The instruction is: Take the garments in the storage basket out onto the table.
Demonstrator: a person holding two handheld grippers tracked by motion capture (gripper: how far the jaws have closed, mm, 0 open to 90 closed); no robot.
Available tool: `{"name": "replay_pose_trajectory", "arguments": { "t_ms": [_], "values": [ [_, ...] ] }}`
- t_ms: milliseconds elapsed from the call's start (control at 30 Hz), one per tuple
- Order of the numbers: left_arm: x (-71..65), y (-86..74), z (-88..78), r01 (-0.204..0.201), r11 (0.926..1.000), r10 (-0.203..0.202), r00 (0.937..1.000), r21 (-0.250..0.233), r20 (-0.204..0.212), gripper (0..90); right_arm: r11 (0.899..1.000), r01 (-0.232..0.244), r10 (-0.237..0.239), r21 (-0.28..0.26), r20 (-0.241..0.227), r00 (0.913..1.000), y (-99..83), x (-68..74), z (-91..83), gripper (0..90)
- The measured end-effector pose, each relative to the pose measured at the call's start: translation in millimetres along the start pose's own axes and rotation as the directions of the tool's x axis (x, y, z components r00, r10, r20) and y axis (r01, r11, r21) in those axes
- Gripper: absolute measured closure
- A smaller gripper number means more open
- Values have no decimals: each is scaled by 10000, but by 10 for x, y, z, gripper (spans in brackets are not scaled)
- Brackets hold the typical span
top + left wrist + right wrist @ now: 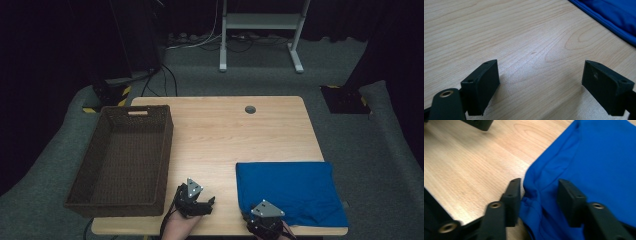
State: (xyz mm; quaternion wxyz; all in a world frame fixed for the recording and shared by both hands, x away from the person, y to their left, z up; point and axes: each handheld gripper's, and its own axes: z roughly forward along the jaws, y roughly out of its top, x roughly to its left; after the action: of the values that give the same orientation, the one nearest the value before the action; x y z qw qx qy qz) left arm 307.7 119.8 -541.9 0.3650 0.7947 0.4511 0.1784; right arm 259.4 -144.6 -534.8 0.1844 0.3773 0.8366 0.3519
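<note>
R claw [539, 195] straddles near-left corner of blue cloth [292, 192], fabric bunched between jaws; pads don't look clamped yet, so not gripping. Cloth lies folded on near-right of worktop [225, 135], L claw [541, 85] gapes wide over bare wood just left of it, holding nothing. Basket [122, 160] sits at left. Risk: catches top layer only → fold opens on lift.
</note>
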Motion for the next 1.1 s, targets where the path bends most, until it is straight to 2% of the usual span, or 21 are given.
{"name": "replay_pose_trajectory", "arguments": {
  "t_ms": [267,433,467,533,600,667,767,833,933,1100],
  "values": [
    [2,-2,-3,95,10000,-95,9999,-5,-43,144,9996,8,2,-270,389,9992,-39,-63,-5,818],
    [-19,8,1,-77,9999,80,9998,135,-199,145,9993,188,-175,-324,426,9989,-46,-65,-6,838],
    [-19,20,-1,9,9998,-6,9999,205,-156,149,9992,237,-223,-324,426,9988,-46,-64,-6,838],
    [-10,58,4,440,9989,-444,9988,188,213,168,9990,257,-243,-353,388,9990,-50,-69,-6,838],
    [-37,108,22,416,9990,-420,9988,140,270,180,9987,304,-287,-415,402,9988,-60,-67,-6,838],
    [-87,170,49,214,9997,-216,9996,113,176,179,9980,389,-368,-491,439,9984,-67,-58,-4,838],
    [-158,314,112,80,10000,-80,9995,11,293,157,9973,439,-414,-584,424,9982,-75,-48,-1,837],
    [-186,427,147,333,9991,-315,9973,-262,665,169,9972,496,-475,-565,371,9982,-69,-45,0,837],
    [-237,608,240,645,9972,-607,9938,-384,936,158,9969,537,-521,-579,280,9982,-66,-39,2,837],
    [-293,868,461,622,9976,-596,9946,-288,853,171,9967,541,-529,-599,207,9984,-66,-39,5,837]
  ]
}}
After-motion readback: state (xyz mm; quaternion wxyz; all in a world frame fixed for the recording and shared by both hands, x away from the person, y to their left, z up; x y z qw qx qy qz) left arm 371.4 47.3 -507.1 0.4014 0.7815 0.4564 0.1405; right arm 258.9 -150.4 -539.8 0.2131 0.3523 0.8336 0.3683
